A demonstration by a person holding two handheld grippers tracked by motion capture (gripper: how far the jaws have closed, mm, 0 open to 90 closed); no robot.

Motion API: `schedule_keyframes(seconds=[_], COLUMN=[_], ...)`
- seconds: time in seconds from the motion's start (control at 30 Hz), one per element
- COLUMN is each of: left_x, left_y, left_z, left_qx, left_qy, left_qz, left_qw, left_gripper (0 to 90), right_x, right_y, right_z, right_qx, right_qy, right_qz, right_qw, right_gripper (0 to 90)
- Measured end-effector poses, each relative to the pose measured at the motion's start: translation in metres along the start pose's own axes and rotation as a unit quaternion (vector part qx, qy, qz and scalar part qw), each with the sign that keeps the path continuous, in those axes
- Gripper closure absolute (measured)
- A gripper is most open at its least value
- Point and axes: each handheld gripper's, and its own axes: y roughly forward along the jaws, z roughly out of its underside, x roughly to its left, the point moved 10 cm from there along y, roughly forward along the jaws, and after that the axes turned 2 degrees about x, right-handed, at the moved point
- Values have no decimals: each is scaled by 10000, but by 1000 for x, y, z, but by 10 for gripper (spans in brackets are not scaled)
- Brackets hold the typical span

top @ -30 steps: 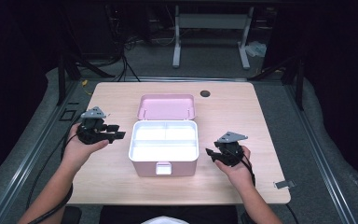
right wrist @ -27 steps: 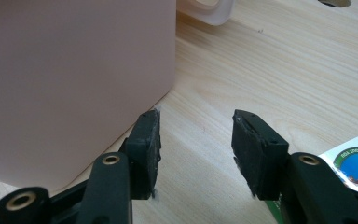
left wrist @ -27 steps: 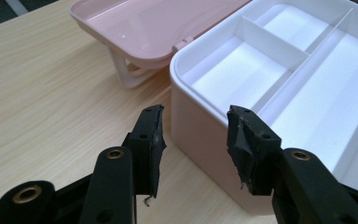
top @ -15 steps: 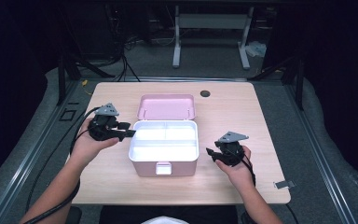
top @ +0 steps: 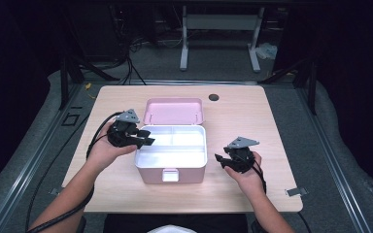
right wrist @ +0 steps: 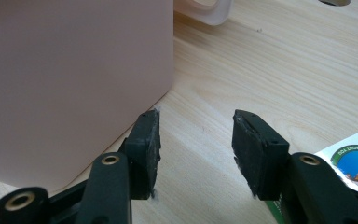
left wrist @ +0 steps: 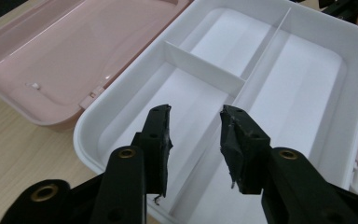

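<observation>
Your left claw (top: 143, 141), just been closing, gapes empty over the open pink box's (top: 172, 167) white tray; your right claw (top: 219, 158) sits open beside the box on the tabletop (top: 233, 111).

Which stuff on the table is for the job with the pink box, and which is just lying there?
For the job:
- pink box, open
- white tray inside it
- its lid, lying back
- left gripper, jaws just closing over the tray with nothing between them
- right gripper, beside the box

Just lying about:
- dark round spot on the table
- sticker
</observation>
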Motion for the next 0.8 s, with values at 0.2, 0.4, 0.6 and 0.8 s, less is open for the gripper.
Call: schedule_keyframes(seconds=[0.2, 0.4, 0.6, 0.8], left_x=[-6, -15, -23, -28], left_y=[6, 10, 18, 23], left_z=[-6, -13, -17, -22], left_qx=[414, 952, 1529, 1871], left_qy=[440, 1026, 1526, 1788], left_qz=[-44, -14, 34, 117], left_qw=[9982, 9902, 9764, 9659], left_gripper=[704, 730, 766, 767], right_x=[0, 0, 0, -1], right_y=[0, -1, -1, -1], right_z=[0, 0, 0, 0], right_qx=[-11, -10, -14, -21], right_qy=[22, 18, 24, 27], right_qz=[0, -23, -33, -39], right_qw=[10000, 10000, 10000, 10000], right_gripper=[513, 513, 512, 512])
